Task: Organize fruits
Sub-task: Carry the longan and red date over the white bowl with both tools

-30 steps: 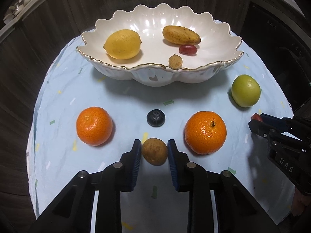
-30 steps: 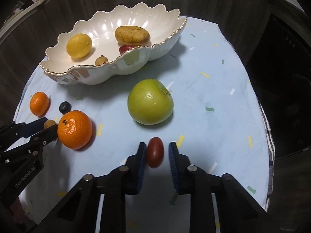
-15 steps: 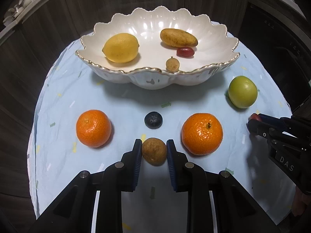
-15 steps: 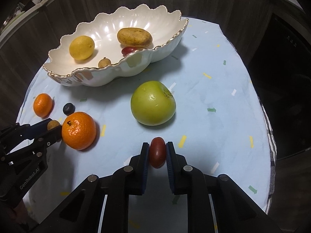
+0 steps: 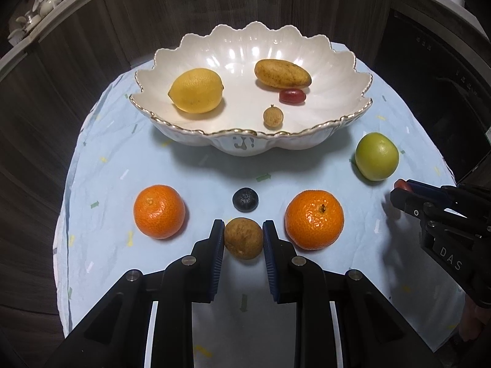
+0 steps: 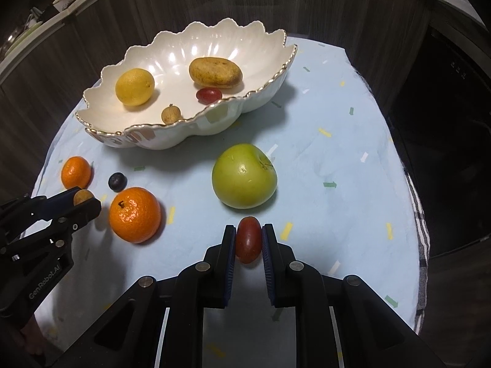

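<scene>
My left gripper [image 5: 243, 237] is shut on a small brown round fruit [image 5: 243, 238], lifted above the cloth; it also shows in the right wrist view [image 6: 82, 197]. My right gripper [image 6: 248, 240] is shut on a red cherry tomato [image 6: 248, 239], raised in front of a green apple [image 6: 244, 175]. Two mandarins [image 5: 314, 219] [image 5: 159, 211] and a blueberry [image 5: 245, 199] lie on the pale blue cloth. The white scalloped bowl [image 5: 242, 144] holds a lemon [image 5: 196, 90], a yellow-brown oblong fruit [image 5: 282, 74], a second cherry tomato [image 5: 292, 95] and a small brown fruit [image 5: 273, 116].
The round table is covered by a pale blue cloth [image 6: 337, 153] and ends close on the left, right and far sides. Dark wood panels [image 5: 92, 46] stand behind it. The right gripper's body [image 5: 445, 214] sits at the right, next to the apple [image 5: 376, 156].
Both grippers have closed fully on their fruits and lifted them off the cloth, rising and tilting so the bowl sits lower in both views.
</scene>
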The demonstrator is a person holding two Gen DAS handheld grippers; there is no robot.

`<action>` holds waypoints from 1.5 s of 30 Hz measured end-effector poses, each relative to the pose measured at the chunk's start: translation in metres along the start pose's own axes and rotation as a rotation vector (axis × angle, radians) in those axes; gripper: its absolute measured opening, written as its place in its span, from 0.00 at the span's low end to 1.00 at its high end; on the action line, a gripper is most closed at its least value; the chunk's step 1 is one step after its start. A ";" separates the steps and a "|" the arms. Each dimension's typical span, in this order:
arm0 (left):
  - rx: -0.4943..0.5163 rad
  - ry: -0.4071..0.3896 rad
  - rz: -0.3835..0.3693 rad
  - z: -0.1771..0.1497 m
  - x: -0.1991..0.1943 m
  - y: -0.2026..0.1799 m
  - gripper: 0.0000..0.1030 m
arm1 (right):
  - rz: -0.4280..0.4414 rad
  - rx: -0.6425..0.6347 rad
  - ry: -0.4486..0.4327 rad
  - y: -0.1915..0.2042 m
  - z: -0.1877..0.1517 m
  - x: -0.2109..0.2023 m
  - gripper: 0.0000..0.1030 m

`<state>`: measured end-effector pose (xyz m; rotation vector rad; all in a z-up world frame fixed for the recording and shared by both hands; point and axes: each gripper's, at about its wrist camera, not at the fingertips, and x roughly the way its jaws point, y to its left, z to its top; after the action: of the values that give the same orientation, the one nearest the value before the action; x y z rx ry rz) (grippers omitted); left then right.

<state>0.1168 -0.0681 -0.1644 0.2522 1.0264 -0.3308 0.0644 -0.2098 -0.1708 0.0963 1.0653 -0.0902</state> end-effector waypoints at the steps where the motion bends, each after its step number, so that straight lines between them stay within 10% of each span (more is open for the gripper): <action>1: -0.001 -0.003 0.000 0.000 -0.002 0.000 0.25 | 0.000 0.000 -0.003 0.000 0.000 -0.001 0.18; 45: -0.043 -0.120 0.052 0.062 -0.041 0.033 0.24 | 0.015 -0.046 -0.159 0.022 0.075 -0.038 0.18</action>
<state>0.1591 -0.0540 -0.0963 0.2176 0.9061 -0.2736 0.1139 -0.1957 -0.1011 0.0548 0.9070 -0.0587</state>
